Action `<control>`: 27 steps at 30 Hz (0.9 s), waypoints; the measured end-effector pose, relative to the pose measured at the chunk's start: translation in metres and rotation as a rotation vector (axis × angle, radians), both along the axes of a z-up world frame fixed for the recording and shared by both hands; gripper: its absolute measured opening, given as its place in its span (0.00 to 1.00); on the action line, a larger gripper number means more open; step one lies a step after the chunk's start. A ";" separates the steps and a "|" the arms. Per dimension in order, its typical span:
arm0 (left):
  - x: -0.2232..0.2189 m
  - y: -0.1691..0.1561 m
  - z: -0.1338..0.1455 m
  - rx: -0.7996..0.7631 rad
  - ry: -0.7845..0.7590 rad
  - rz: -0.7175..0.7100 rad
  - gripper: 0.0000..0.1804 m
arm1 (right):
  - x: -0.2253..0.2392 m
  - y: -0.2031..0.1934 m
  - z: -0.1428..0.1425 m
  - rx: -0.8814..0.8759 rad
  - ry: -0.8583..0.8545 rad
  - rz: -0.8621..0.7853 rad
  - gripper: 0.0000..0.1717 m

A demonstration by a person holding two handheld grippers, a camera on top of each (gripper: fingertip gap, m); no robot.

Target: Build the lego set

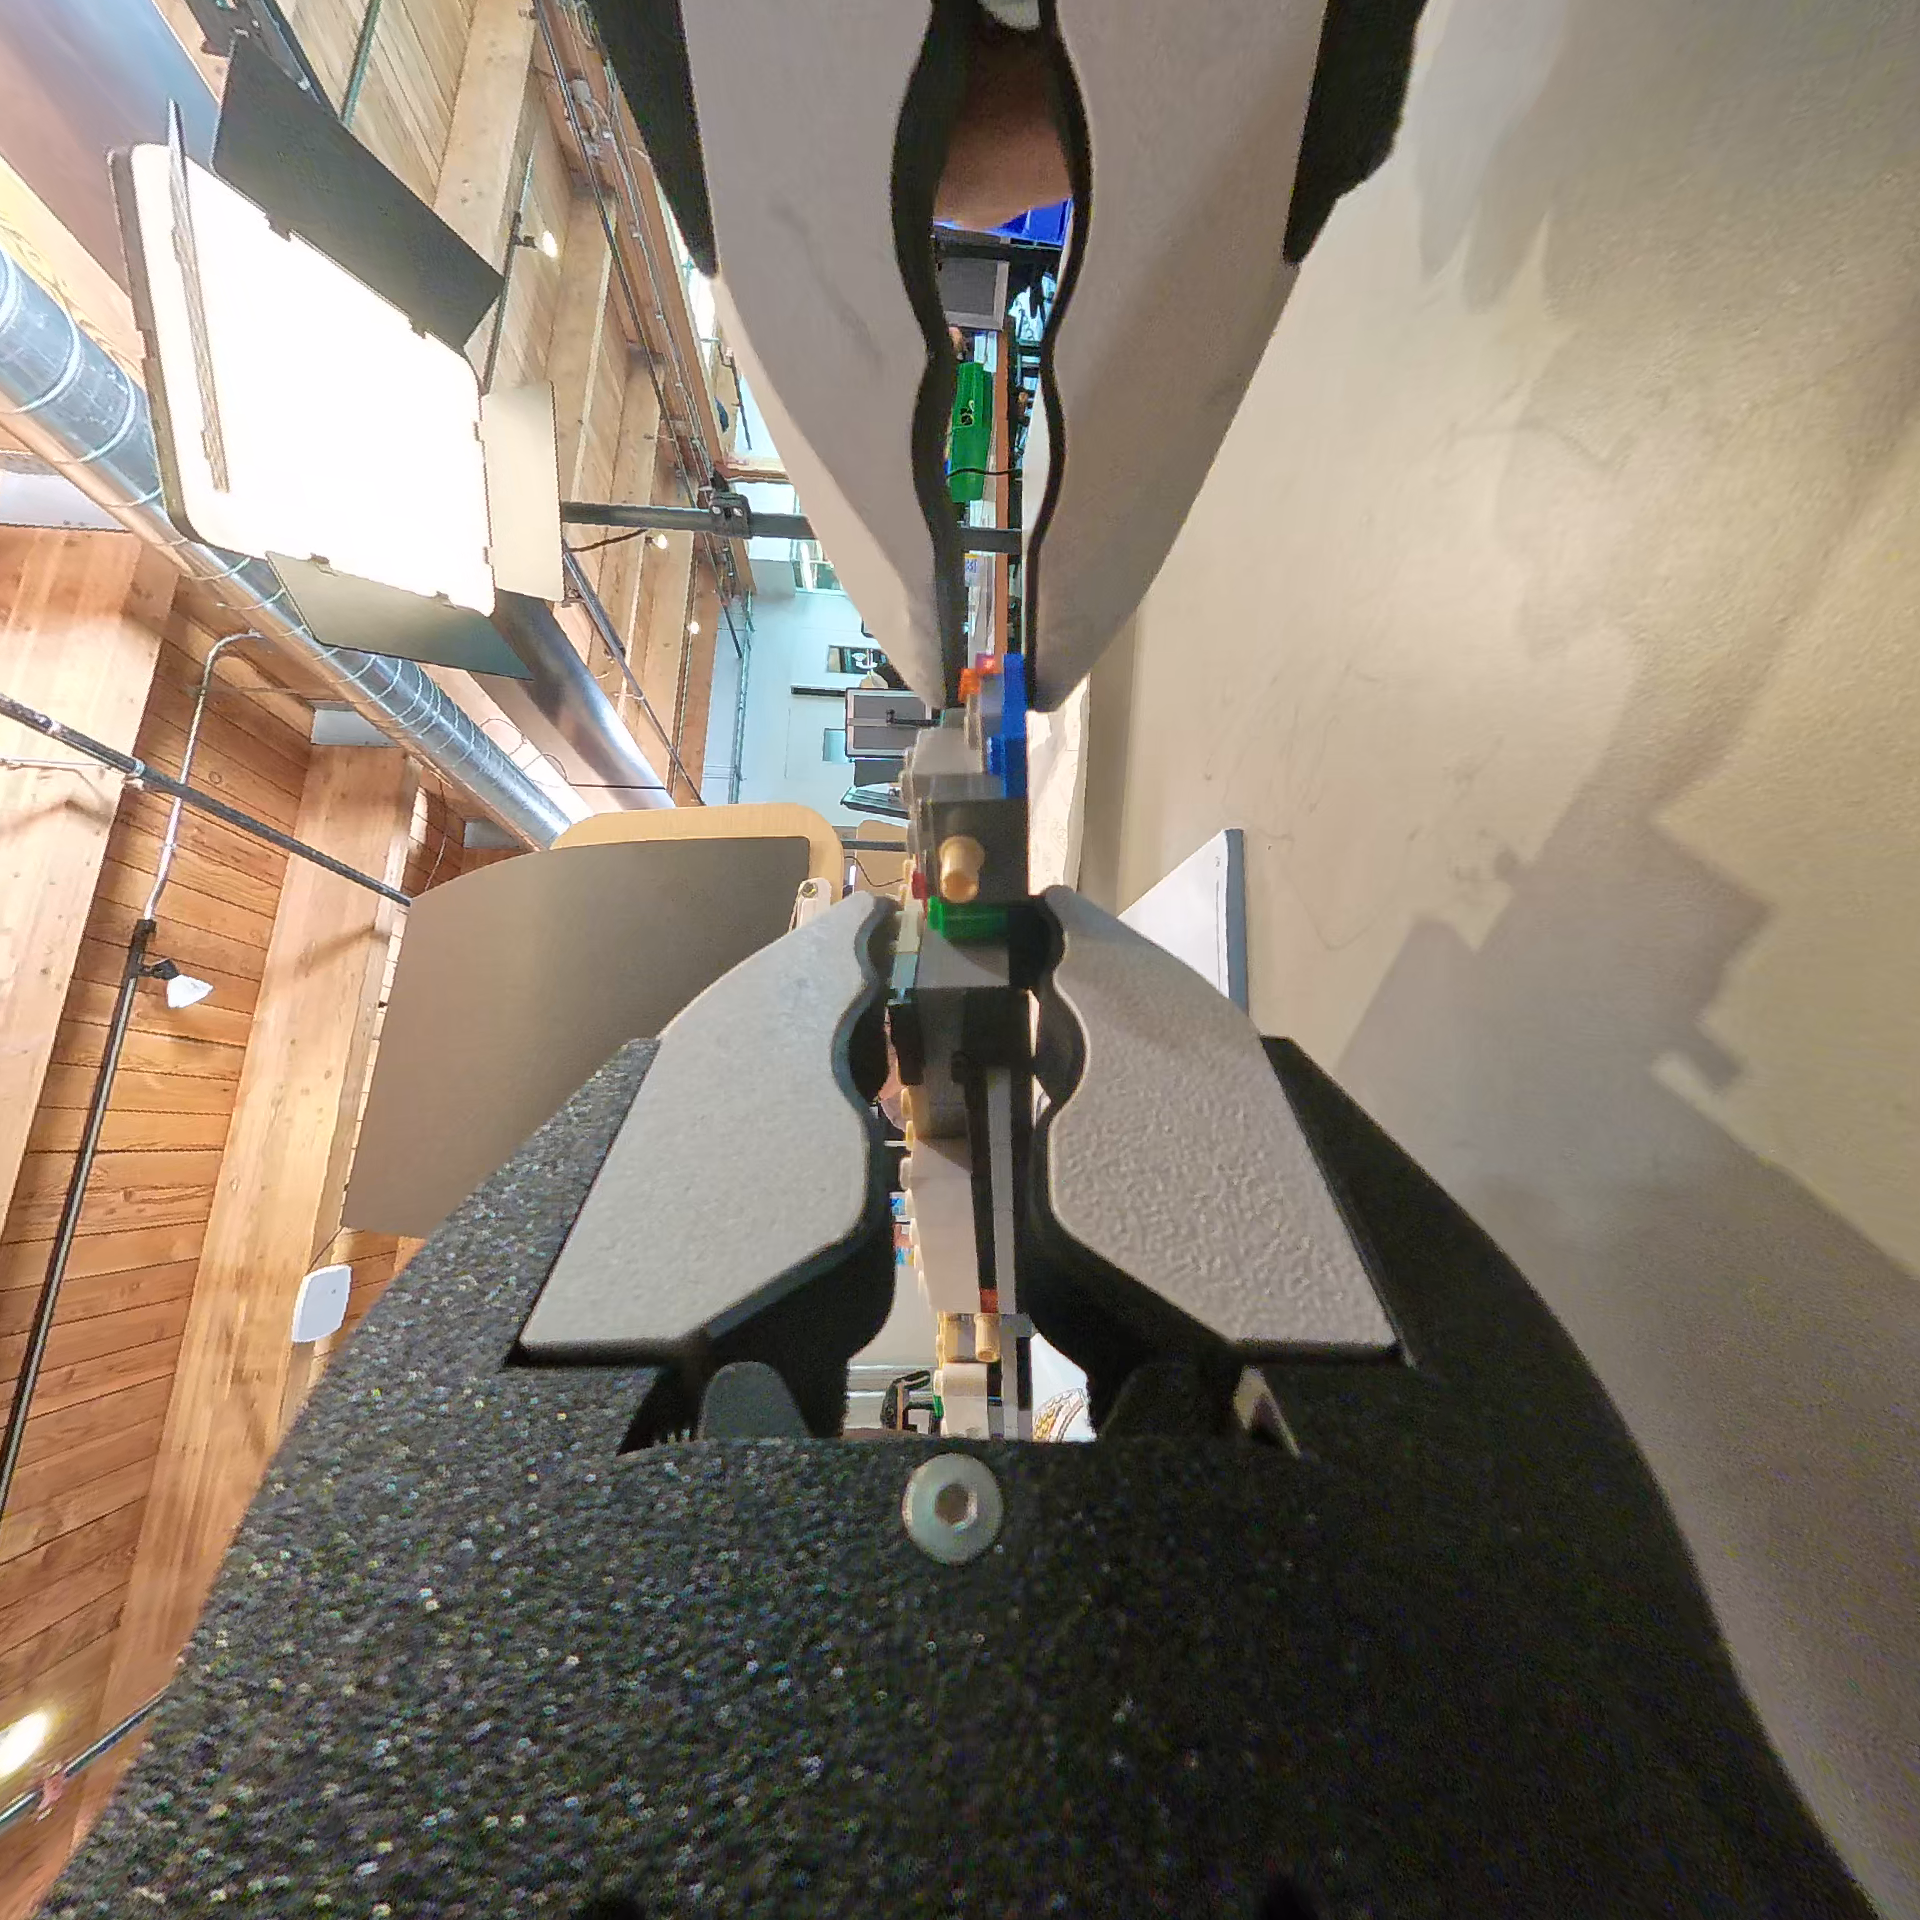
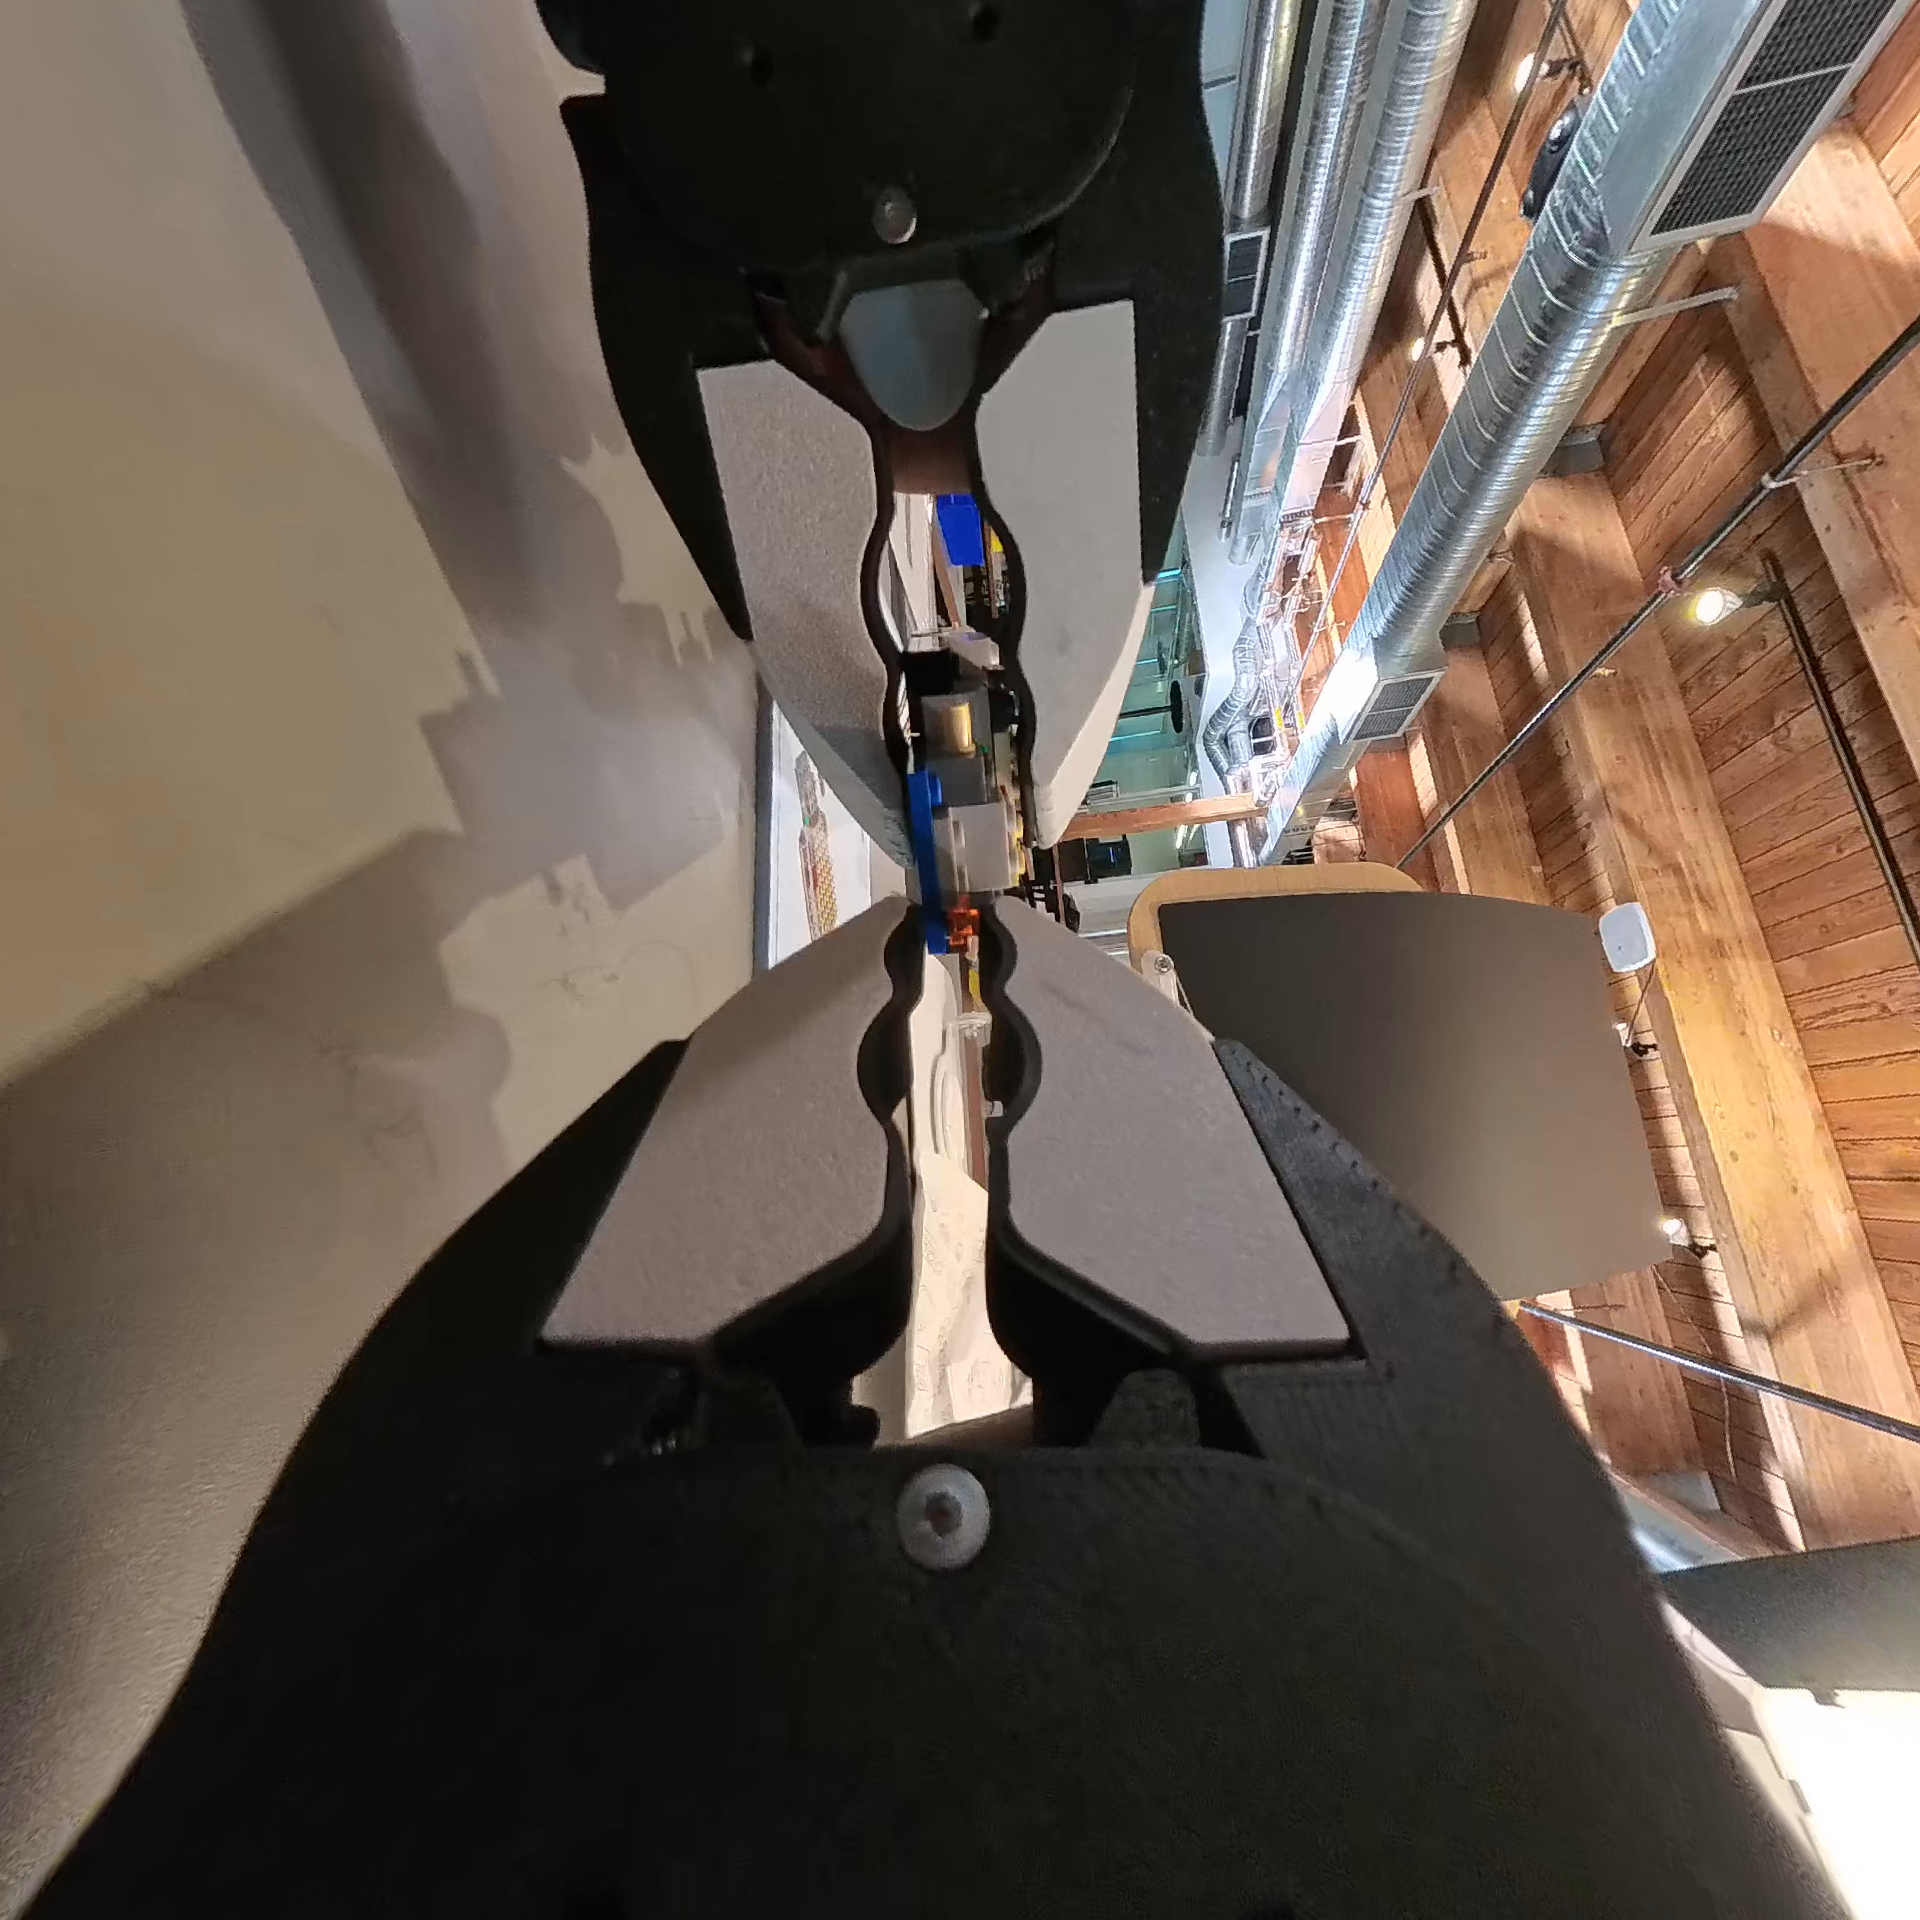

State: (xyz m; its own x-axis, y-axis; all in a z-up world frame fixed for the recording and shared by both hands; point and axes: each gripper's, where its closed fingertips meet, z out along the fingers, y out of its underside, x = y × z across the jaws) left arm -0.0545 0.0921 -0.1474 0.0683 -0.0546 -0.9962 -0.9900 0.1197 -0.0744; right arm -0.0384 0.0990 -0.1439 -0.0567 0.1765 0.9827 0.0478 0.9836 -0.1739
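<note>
Left gripper (image 1: 961,925): jaws part-closed, clamped on one end of brick model (image 1: 971,831), grey body, tan peg, green piece at tips. Right gripper (image 2: 951,920): jaws nearly shut, pinching opposite end at blue plate (image 2: 920,831) and orange piece (image 2: 964,920). Model held in air between both, table (image 1: 1455,520) alongside. Beyond: chair (image 2: 1382,1039), wood wall, ducts.

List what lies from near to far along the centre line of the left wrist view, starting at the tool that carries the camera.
Left tool → green brick → tan peg → blue brick → right tool, all on one toy-brick assembly.
</note>
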 end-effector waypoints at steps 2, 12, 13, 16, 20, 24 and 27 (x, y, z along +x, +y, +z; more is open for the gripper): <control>0.000 -0.001 0.000 -0.005 -0.005 -0.001 0.13 | 0.000 0.000 0.000 0.003 -0.006 -0.001 0.05; 0.003 -0.004 0.000 -0.005 0.000 -0.012 0.13 | 0.003 -0.002 -0.002 -0.061 -0.060 0.030 0.05; 0.003 -0.004 0.000 -0.007 0.001 -0.013 0.13 | 0.003 -0.003 -0.002 -0.071 -0.067 0.034 0.05; 0.004 -0.004 -0.001 -0.011 0.000 -0.015 0.13 | 0.004 -0.003 -0.002 -0.091 -0.081 0.043 0.05; 0.004 -0.004 -0.001 -0.015 0.002 -0.013 0.13 | 0.005 -0.003 -0.004 -0.080 -0.094 0.042 0.05; 0.004 -0.004 -0.001 -0.012 0.008 -0.010 0.13 | 0.005 -0.003 -0.007 -0.040 -0.113 0.036 0.05; 0.003 -0.003 0.001 -0.003 0.005 0.001 0.13 | 0.004 -0.002 -0.003 -0.033 -0.082 0.017 0.05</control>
